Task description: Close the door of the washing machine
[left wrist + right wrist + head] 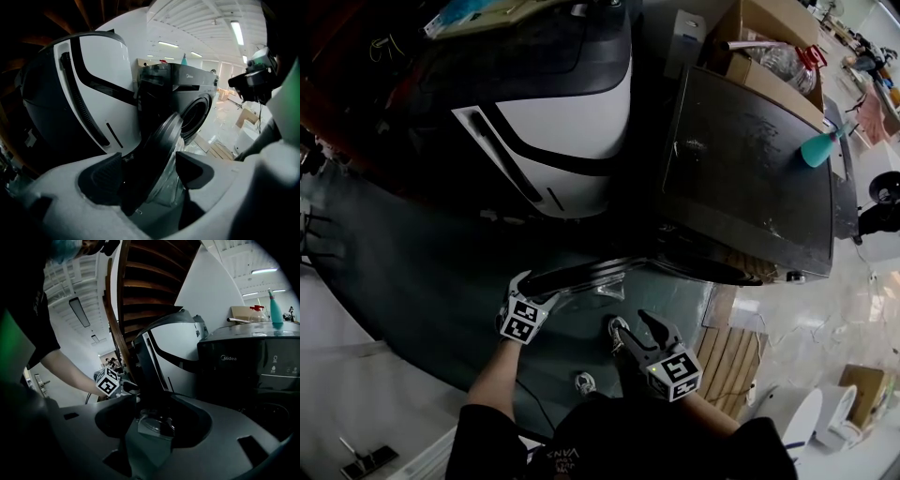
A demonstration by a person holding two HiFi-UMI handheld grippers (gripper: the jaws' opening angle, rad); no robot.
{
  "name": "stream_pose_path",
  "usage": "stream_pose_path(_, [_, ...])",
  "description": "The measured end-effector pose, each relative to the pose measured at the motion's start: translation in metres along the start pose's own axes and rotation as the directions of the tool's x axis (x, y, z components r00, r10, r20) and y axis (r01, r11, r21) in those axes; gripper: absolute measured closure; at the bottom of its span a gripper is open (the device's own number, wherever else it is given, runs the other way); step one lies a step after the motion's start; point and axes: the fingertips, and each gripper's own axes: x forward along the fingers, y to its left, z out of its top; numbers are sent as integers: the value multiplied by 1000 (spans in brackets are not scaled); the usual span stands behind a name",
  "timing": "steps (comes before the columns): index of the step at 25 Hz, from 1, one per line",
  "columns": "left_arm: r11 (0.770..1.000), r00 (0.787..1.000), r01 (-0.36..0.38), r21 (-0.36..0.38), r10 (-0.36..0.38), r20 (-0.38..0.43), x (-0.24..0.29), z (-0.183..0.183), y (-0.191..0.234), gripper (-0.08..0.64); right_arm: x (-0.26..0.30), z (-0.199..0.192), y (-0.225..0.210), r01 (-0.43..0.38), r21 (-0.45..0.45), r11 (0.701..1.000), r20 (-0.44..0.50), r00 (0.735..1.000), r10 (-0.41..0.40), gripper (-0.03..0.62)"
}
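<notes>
Closing looks barely begun: left gripper jaws opening astride the round dark glass-centred door (nothing squeezed), right gripper jaws apart; next, push it toward the dark-grey washing machine.

Black short-sleeved shirt (pale lettering on the front); left gripper and right gripper each bear a white cube with black square markers.

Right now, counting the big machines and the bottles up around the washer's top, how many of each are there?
Machines: 2, the dark washing machine and the white-and-black machine
Bottles: 2, the teal bottle and the red-trigger spray bottle
Total: 4
</notes>
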Motion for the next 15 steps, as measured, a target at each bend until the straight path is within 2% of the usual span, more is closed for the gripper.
stream_pose_path(4, [998, 997, 43, 44, -40, -64, 19, -2, -3, 183, 2, -2, -14, -12, 8, 1000, -16, 1000, 12, 387])
stream_pose_path(9, [995, 985, 86, 55, -77, -154, 28, -8, -10, 183, 3, -1, -29, -32, 19, 999, -23, 999, 33, 393])
stream_pose_path(15, [994, 984, 80, 77, -67, -167, 28, -11, -10, 183, 4, -2, -35, -47, 28, 998, -15, 999, 48, 396])
